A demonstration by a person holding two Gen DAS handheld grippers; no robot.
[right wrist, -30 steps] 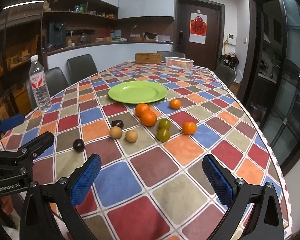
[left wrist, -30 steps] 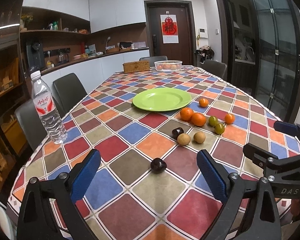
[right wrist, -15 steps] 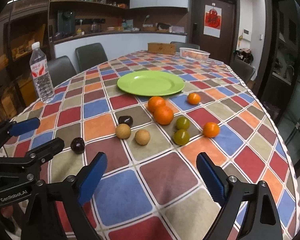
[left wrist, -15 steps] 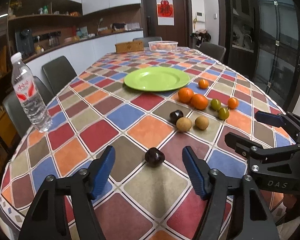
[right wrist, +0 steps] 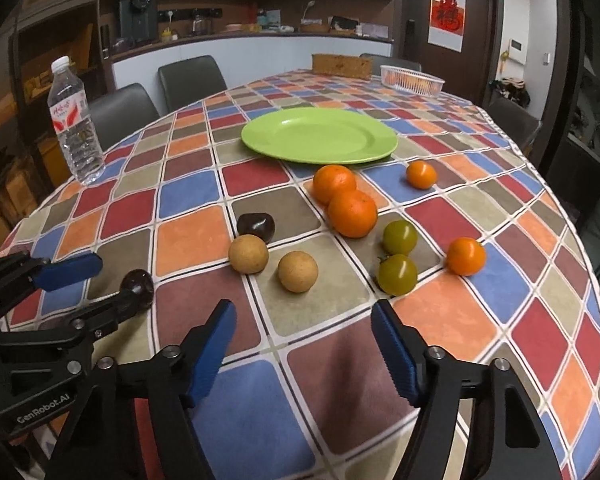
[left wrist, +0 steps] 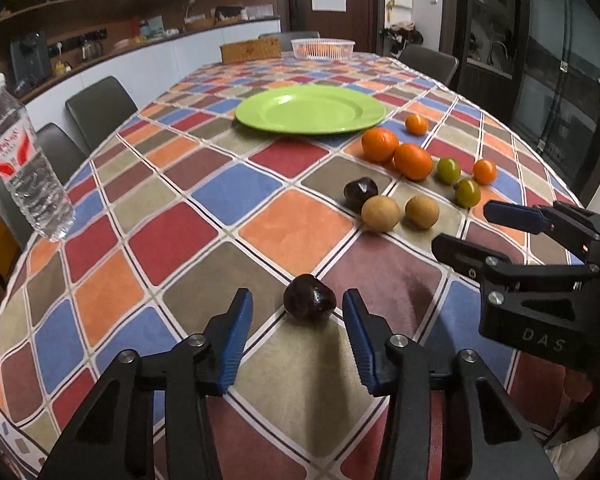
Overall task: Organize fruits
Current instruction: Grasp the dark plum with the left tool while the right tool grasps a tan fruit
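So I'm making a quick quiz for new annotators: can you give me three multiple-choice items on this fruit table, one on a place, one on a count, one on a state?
1. Where is the nearest dark plum?
A. on the green plate
B. between the left hand-held gripper's fingers
C. beside the water bottle

2. How many green tomatoes are on the tablecloth?
A. two
B. four
C. none

3. What state is the green plate in?
A. stacked with oranges
B. flipped over
C. bare, nothing on it

Answers: 1 B, the left hand-held gripper has its open fingers either side of the plum. 2 A, one green tomato sits just behind the other. 3 C, all fruit lies on the cloth beside it.
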